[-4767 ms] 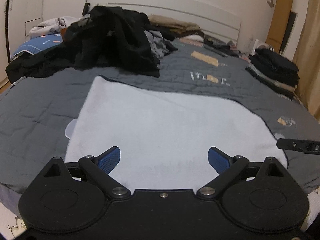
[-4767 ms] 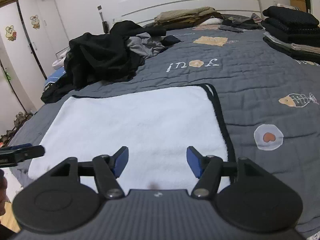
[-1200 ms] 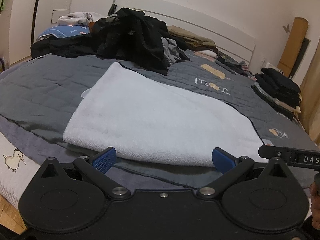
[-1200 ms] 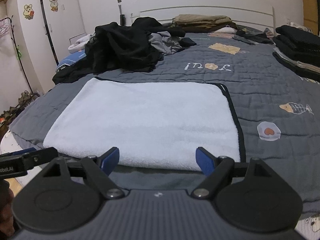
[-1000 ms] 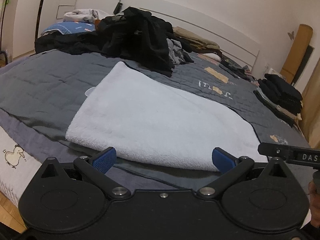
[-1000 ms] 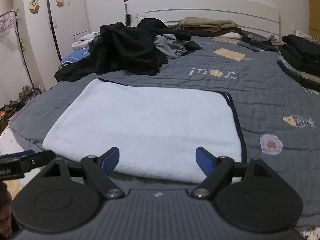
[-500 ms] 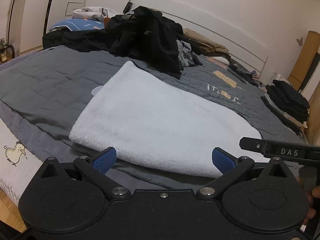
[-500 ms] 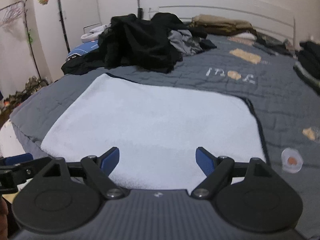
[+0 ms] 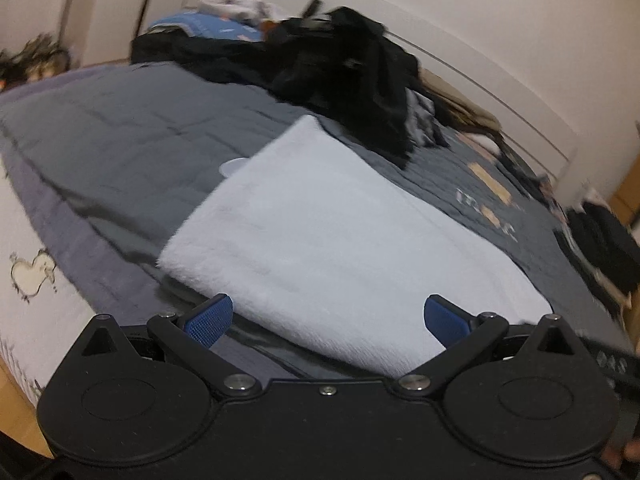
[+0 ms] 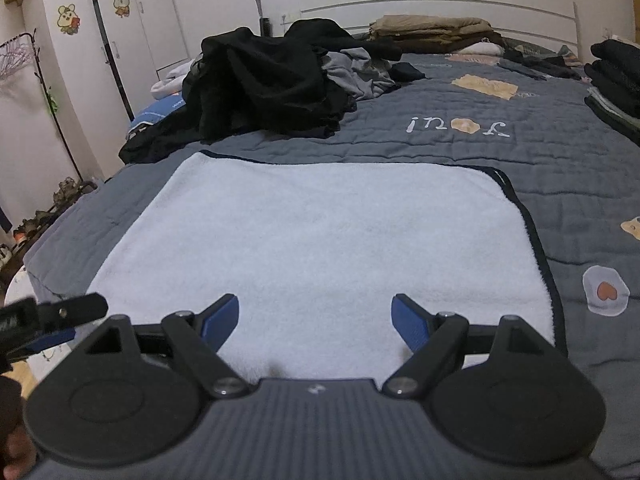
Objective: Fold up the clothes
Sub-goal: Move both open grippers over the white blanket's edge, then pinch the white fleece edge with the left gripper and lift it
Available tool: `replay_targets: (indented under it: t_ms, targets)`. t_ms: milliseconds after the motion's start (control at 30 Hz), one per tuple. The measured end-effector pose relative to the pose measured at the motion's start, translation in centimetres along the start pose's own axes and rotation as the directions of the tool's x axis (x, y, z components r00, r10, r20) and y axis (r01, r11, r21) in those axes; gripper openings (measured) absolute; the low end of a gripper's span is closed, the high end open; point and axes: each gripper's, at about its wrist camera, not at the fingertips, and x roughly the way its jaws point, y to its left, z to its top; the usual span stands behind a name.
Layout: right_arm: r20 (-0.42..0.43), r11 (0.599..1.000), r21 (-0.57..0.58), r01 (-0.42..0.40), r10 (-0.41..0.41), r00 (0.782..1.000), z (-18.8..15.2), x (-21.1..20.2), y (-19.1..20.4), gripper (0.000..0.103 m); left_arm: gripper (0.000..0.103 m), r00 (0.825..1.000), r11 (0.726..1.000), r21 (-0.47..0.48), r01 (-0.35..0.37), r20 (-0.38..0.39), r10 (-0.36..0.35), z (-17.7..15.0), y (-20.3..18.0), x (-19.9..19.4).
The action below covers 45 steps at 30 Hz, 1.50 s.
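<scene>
Both tongs, left [image 9: 327, 320] and right [image 10: 316, 320], gaped empty; their housings hid the white garment's [image 10: 320, 248] near edge; the left view was blurred.

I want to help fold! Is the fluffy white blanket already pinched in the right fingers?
No, the right gripper is open, its blue fingers apart above the fluffy white blanket.

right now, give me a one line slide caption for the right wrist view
Open right tongs poised over the near edge of a white fleece garment spread flat on a grey quilted bed.

left wrist: low, tilted | right wrist: low, level | both face white garment [image 10: 320, 248]
</scene>
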Motion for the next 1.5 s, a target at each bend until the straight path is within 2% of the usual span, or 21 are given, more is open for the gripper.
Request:
replay_targets:
  t_ms: [100, 300, 433, 500, 567, 1033, 1100, 1133, 1200, 1267, 1500]
  targets:
    - [-0.004, 1.000, 0.023, -0.006, 0.006, 1.000, 0.0, 0.2, -0.4, 0.083, 0.100, 1.000, 0.997, -0.077, 0.005, -0.015, -0.006, 0.5, 1.2, 0.7]
    - [0.005, 0.999, 0.041, -0.010, 0.010, 1.000, 0.1, 0.2, -0.9, 0.083, 0.093, 1.000, 0.981, -0.191, 0.015, 0.002, -0.014, 1.4, 3.4, 1.3]
    - [0.002, 0.998, 0.053, -0.017, 0.017, 1.000, 0.1, 0.3, -1.0, 0.083, 0.092, 0.999, 0.950, -0.310, 0.037, -0.013, -0.043, 1.9, 5.5, 2.0]
    - [0.002, 0.998, 0.055, -0.021, 0.021, 1.000, 0.1, 0.3, -1.0, 0.083, 0.087, 0.996, 0.923, -0.377, 0.072, -0.018, -0.085, 1.6, 6.5, 2.4]
    - [0.002, 0.999, 0.050, -0.020, 0.020, 1.000, 0.1, 0.3, -0.9, 0.083, 0.086, 0.995, 0.910, -0.407, 0.080, -0.026, -0.100, 1.4, 6.9, 2.9]
    - [-0.001, 0.998, 0.059, -0.018, 0.018, 1.000, 0.1, 0.5, -0.9, 0.083, 0.084, 0.991, 0.868, -0.487, 0.092, -0.039, -0.127, 0.5, 7.2, 5.2]
    - [-0.002, 0.998, 0.059, -0.020, 0.020, 1.000, 0.0, 0.5, -0.8, 0.083, 0.078, 0.993, 0.862, -0.497, 0.097, -0.014, -0.120, 0.5, 7.3, 5.1]
    - [0.000, 0.998, 0.056, -0.019, 0.019, 1.000, 0.0, 0.4, -0.8, 0.083, 0.078, 0.993, 0.864, -0.493, 0.103, 0.002, -0.117, 0.6, 7.3, 5.0]
    - [0.002, 0.999, 0.050, -0.017, 0.016, 1.000, 0.0, 0.4, -0.9, 0.083, 0.066, 0.993, 0.870, -0.480, 0.111, 0.032, -0.110, 0.7, 7.2, 4.7]
    - [-0.003, 0.998, 0.057, -0.014, 0.014, 1.000, -0.1, 0.6, -0.9, 0.083, 0.061, 0.993, 0.878, -0.464, 0.115, 0.050, -0.104, 0.9, 7.0, 4.5]
    - [-0.011, 0.998, 0.057, -0.016, 0.016, 1.000, -0.2, 0.8, -0.9, 0.083, 0.064, 0.997, 0.860, -0.505, 0.071, 0.005, -0.079, 0.5, 7.6, 6.5]
